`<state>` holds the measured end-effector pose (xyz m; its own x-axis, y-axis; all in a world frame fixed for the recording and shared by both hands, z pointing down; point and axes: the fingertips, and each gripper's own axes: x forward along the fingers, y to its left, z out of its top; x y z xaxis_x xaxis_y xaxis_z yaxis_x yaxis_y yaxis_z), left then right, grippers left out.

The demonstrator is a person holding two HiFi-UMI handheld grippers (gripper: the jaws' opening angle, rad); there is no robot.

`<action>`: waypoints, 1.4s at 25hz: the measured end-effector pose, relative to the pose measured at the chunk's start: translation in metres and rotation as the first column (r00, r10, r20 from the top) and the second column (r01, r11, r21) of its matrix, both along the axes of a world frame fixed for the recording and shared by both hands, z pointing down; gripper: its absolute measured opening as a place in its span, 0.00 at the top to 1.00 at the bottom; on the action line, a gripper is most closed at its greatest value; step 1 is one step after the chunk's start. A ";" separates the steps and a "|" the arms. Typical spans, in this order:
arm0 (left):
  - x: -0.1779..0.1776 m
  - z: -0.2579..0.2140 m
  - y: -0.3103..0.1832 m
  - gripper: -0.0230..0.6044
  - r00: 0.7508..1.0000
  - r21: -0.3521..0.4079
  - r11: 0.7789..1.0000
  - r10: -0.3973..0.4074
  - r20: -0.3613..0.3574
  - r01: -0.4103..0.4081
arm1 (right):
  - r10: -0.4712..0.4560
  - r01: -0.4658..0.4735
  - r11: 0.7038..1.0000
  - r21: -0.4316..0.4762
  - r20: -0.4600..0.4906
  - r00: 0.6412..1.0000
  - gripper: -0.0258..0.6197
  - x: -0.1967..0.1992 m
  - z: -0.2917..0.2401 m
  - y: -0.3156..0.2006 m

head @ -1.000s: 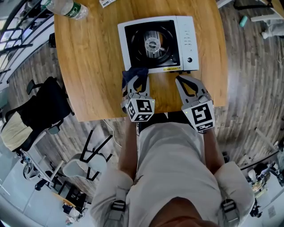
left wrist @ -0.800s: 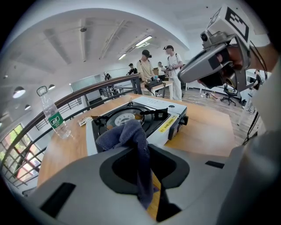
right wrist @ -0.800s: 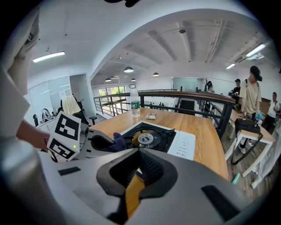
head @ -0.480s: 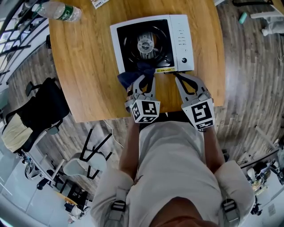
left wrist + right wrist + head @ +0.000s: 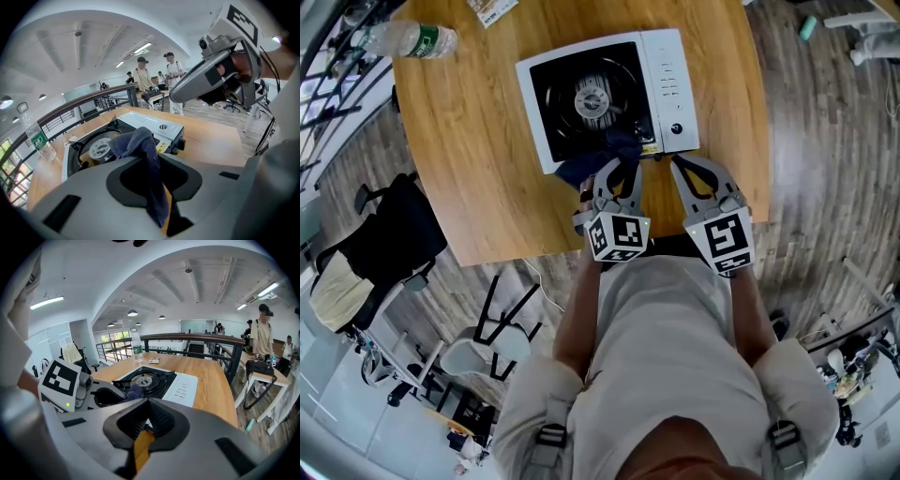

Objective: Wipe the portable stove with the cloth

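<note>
The portable stove (image 5: pixel 670 75) is white with a black burner top and stands on the round wooden table (image 5: pixel 469 169). A dark blue cloth (image 5: pixel 591 164) lies bunched on the stove's near edge by the front right corner of the black top. My left gripper (image 5: pixel 621 165) is shut on that cloth (image 5: pixel 145 154), which hangs between its jaws, with the stove (image 5: pixel 150 123) just beyond. My right gripper (image 5: pixel 688 167) hovers over the table just in front of the stove's control panel, shut with nothing in it (image 5: pixel 147 420). Its view shows the stove (image 5: pixel 185 387) and the cloth (image 5: pixel 136 391) at left.
A plastic water bottle (image 5: pixel 403 39) lies at the table's far left, with a small packet (image 5: pixel 492 7) at the far edge. A black chair (image 5: pixel 389 234) and a white stool (image 5: pixel 478 356) stand on the floor at left. People (image 5: pixel 143 77) stand beyond a railing.
My left gripper has carried the cloth rightward along the stove's near edge, from the near left corner to beside the control panel. The right gripper has shifted slightly and stays shut.
</note>
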<state>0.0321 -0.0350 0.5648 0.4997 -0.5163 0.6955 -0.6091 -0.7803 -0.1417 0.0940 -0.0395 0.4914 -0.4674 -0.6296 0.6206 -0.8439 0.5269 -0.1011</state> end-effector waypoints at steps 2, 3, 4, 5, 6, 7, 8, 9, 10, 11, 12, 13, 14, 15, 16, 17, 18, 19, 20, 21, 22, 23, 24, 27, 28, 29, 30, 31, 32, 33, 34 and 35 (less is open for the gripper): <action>0.009 0.000 0.001 0.82 1.000 -0.001 1.000 0.011 -0.007 -0.011 | 0.005 -0.005 1.000 -0.002 0.000 1.000 0.93 0.004 0.001 -0.001; 0.012 0.000 0.001 0.82 1.000 -0.003 1.000 0.013 -0.010 -0.013 | 0.008 -0.008 1.000 -0.002 0.000 1.000 0.93 0.006 0.001 -0.001; 0.015 0.000 0.000 0.82 1.000 -0.004 1.000 0.014 -0.014 -0.014 | 0.011 -0.011 1.000 -0.002 0.000 1.000 0.93 0.009 0.001 -0.001; 0.018 0.000 0.000 0.82 1.000 -0.005 1.000 0.015 -0.016 -0.015 | 0.013 -0.013 1.000 -0.002 0.000 1.000 0.93 0.011 0.002 -0.001; 0.020 -0.001 0.000 0.82 1.000 -0.006 1.000 0.018 -0.017 -0.018 | 0.016 -0.016 1.000 -0.004 0.000 1.000 0.93 0.013 0.003 -0.001; 0.022 0.000 0.000 0.82 1.000 -0.006 1.000 0.022 -0.018 -0.022 | 0.018 -0.018 1.000 -0.006 0.000 1.000 0.93 0.015 0.004 -0.001; 0.024 0.000 0.000 0.82 0.999 -0.007 1.000 0.026 -0.018 -0.026 | 0.020 -0.020 1.000 -0.008 -0.001 1.000 0.93 0.016 0.005 -0.001; 0.026 0.000 0.000 0.82 0.999 -0.008 0.999 0.031 -0.018 -0.031 | 0.021 -0.021 1.000 -0.011 -0.001 1.000 0.93 0.018 0.007 -0.001; 0.028 0.000 0.000 0.82 0.999 -0.009 0.999 0.034 -0.019 -0.034 | 0.022 -0.022 1.000 -0.014 -0.002 1.000 0.93 0.018 0.008 -0.001; 0.030 0.000 0.000 0.82 0.999 -0.010 0.999 0.037 -0.020 -0.037 | 0.023 -0.023 1.000 -0.016 -0.002 1.000 0.93 0.019 0.009 -0.001; 0.032 0.000 0.000 0.82 0.999 -0.011 0.999 0.038 -0.021 -0.038 | 0.024 -0.024 1.000 -0.018 -0.002 1.000 0.93 0.020 0.010 -0.001; 0.033 -0.001 0.000 0.82 0.999 -0.012 0.999 0.039 -0.022 -0.040 | 0.024 -0.024 1.000 -0.019 -0.002 1.000 0.93 0.020 0.010 0.000; 0.035 -0.001 0.001 0.82 0.999 -0.013 0.999 0.041 -0.023 -0.041 | 0.025 -0.025 0.999 -0.020 -0.002 1.000 0.93 0.021 0.010 0.000; 0.036 -0.001 0.001 0.82 0.999 -0.014 0.999 0.043 -0.023 -0.043 | 0.025 -0.025 0.999 -0.021 -0.001 1.000 0.93 0.021 0.011 0.001; 0.038 -0.002 0.001 0.82 0.999 -0.017 0.999 0.045 -0.025 -0.045 | 0.024 -0.024 0.999 -0.022 -0.001 1.000 0.93 0.022 0.011 0.001; 0.038 -0.002 0.001 0.82 0.999 -0.020 0.999 0.047 -0.026 -0.048 | 0.023 -0.023 0.999 -0.023 -0.001 1.000 0.93 0.022 0.012 0.001; 0.039 -0.002 0.001 0.82 0.998 -0.025 0.998 0.050 -0.029 -0.050 | 0.022 -0.022 0.999 -0.023 -0.001 1.000 0.93 0.022 0.013 0.001; 0.039 -0.002 0.001 0.82 0.998 -0.033 0.998 0.051 -0.034 -0.053 | 0.021 -0.021 1.000 -0.023 -0.001 1.000 0.93 0.022 0.014 0.001; 0.039 -0.004 0.000 0.82 0.998 -0.041 0.998 0.051 -0.044 -0.053 | 0.020 -0.020 1.000 -0.022 -0.002 1.000 0.93 0.023 0.015 0.002; 0.038 -0.007 -0.001 0.82 0.997 -0.049 0.998 0.048 -0.058 -0.051 | 0.018 -0.018 1.000 -0.020 -0.005 1.000 0.93 0.024 0.015 0.002; 0.038 -0.011 -0.002 0.82 0.996 -0.054 0.997 0.042 -0.076 -0.046 | 0.015 -0.015 1.000 -0.017 -0.009 1.000 0.93 0.025 0.016 0.003; 0.037 -0.016 -0.004 0.82 0.995 -0.058 0.997 0.036 -0.094 -0.041 | 0.012 -0.012 1.000 -0.014 -0.012 1.000 0.93 0.026 0.016 0.003; 0.037 -0.021 -0.005 0.82 0.994 -0.060 0.997 0.032 -0.109 -0.038 | 0.007 -0.008 1.000 -0.009 -0.013 1.000 0.93 0.027 0.015 0.004; 0.037 -0.041 -0.009 0.82 0.986 -0.060 0.998 0.026 -0.164 -0.037 | -0.021 0.021 1.000 0.019 -0.007 1.000 0.93 0.023 0.011 0.004; 0.037 -0.050 -0.011 0.82 0.982 -0.059 0.998 0.026 -0.189 -0.038 | -0.037 0.038 0.999 0.034 -0.007 0.999 0.93 0.020 0.008 0.004; 0.037 -0.059 -0.012 0.82 0.976 -0.058 0.997 0.028 -0.215 -0.041 | -0.057 0.058 0.997 0.055 -0.011 0.998 0.93 0.016 0.004 0.004; 0.037 -0.068 -0.014 0.82 0.970 -0.058 0.997 0.030 -0.242 -0.046 | -0.080 0.081 0.993 0.082 -0.019 0.997 0.92 0.012 0.000 0.004; 0.037 -0.078 -0.016 0.82 0.963 -0.058 0.997 0.033 -0.269 -0.050 | -0.105 0.108 0.988 0.112 -0.031 0.994 0.92 0.007 -0.006 0.004; 0.036 -0.087 -0.018 0.82 0.956 -0.058 0.997 0.035 -0.293 -0.054 | -0.128 0.134 0.981 0.142 -0.047 0.991 0.92 0.002 -0.011 0.004; 0.035 -0.095 -0.019 0.82 0.949 -0.056 0.997 0.037 -0.312 -0.058 | -0.149 0.158 0.973 0.167 -0.065 0.987 0.92 -0.002 -0.016 0.004; 0.033 -0.102 -0.021 0.82 0.944 -0.053 0.997 0.040 -0.328 -0.061 | -0.165 0.178 0.966 0.188 -0.082 0.983 0.92 -0.005 -0.020 0.005; 0.031 -0.109 -0.022 0.82 0.940 -0.049 0.997 0.045 -0.339 -0.066 | -0.175 0.192 0.960 0.204 -0.095 0.980 0.92 -0.009 -0.024 0.005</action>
